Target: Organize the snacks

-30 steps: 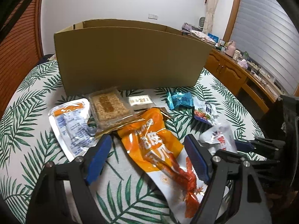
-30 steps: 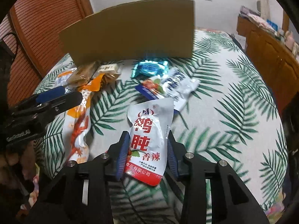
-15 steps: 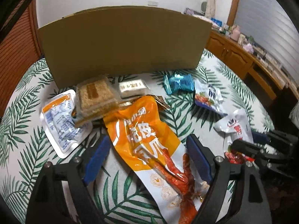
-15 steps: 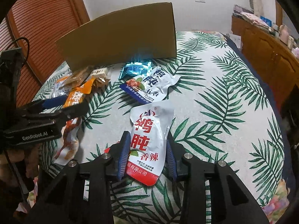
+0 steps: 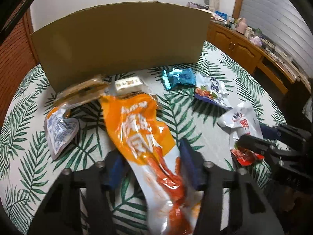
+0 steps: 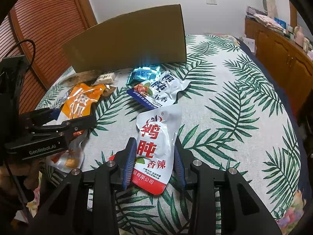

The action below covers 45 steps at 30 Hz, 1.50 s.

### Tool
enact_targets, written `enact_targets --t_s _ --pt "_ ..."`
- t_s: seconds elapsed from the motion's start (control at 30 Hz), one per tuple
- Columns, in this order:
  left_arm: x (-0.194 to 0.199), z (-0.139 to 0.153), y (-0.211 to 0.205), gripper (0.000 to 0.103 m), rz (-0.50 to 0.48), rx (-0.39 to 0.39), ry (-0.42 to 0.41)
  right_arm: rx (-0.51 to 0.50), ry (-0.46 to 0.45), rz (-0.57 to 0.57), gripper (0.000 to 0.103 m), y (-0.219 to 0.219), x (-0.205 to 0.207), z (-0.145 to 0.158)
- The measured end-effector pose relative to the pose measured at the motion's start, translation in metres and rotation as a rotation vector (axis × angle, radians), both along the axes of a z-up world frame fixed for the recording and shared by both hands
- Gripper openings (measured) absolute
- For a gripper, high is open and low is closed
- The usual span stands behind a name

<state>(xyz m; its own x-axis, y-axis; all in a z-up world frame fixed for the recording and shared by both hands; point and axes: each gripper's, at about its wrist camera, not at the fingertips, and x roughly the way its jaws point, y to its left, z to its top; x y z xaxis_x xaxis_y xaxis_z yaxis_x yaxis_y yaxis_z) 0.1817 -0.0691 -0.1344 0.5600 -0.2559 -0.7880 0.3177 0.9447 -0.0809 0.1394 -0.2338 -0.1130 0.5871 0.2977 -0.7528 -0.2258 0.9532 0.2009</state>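
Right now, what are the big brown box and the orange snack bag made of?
The box looks like plain cardboard: dull brown, stiff and flat, with no shine. The orange bag looks like thin shiny plastic, since it crinkles, bends and catches the light. It may have a foil layer inside, but that cannot be seen.

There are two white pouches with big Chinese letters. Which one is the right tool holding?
The red-bottomed white pouch, with red letters, sits between the right tool fingers. The other white pouch, blue-edged with dark letters, lies loose nearer the cardboard box.
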Motion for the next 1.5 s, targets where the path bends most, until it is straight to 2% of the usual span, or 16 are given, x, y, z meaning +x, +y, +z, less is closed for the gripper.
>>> enact_targets --t_s 0.03,0.23,0.5,0.93,1.27,1.5 --pt "-0.001 0.0 0.0 0.032 0.002 0.005 -0.001 -0.001 0.0 0.0 0.036 0.0 0.0 0.0" --pt "-0.004 0.003 0.02 0.031 -0.009 -0.087 0.029 -0.008 -0.004 -0.003 0.036 0.001 0.0 0.0" --pt "-0.024 0.01 0.037 0.03 -0.026 -0.141 0.005 0.023 -0.018 0.0 0.035 -0.001 -0.004 0.002" --pt "-0.039 0.049 0.054 0.03 -0.026 -0.163 -0.104 0.044 -0.075 0.005 0.035 0.003 -0.012 0.024" --pt "-0.038 0.067 0.053 0.031 -0.032 -0.181 -0.154 0.066 -0.115 0.002 0.035 0.0 -0.019 0.041" --pt "-0.027 0.086 0.053 0.031 -0.055 -0.177 -0.206 0.054 -0.159 0.025 0.035 0.003 -0.015 0.063"
